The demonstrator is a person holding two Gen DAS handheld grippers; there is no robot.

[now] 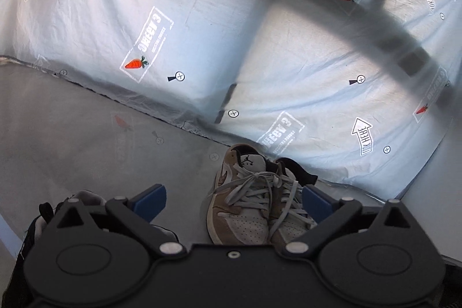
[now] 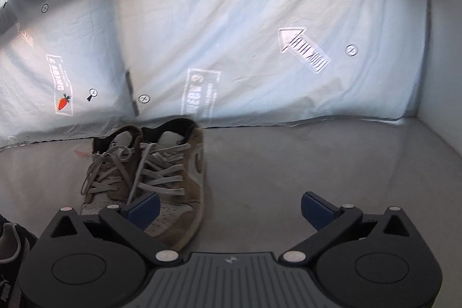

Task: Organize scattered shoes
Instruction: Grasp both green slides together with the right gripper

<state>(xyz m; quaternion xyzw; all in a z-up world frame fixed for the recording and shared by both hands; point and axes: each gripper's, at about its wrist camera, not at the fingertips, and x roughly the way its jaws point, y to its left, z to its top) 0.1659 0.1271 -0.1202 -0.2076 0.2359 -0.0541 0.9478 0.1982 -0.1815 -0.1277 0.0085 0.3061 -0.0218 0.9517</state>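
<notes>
A pair of tan and white laced sneakers (image 1: 248,201) stands side by side on the grey floor, heels toward the printed sheet; the right wrist view shows the same sneakers (image 2: 153,178) left of centre. My left gripper (image 1: 234,205) is open, its blue pads wide apart, with the sneakers' toes between and beyond them, untouched. My right gripper (image 2: 229,210) is open too, its left pad in front of the right sneaker's toe, bare floor between its pads. A black shoe (image 1: 43,221) lies at the lower left behind my left gripper; a black shoe with grey trim (image 2: 13,244) shows at the right wrist view's lower left.
A white sheet (image 1: 202,33) printed with carrots, arrows and screw marks hangs behind the shoes and meets the grey floor (image 2: 288,163). A pale wall (image 2: 444,48) closes the right side. Dark bar shadows (image 1: 404,48) cross the sheet.
</notes>
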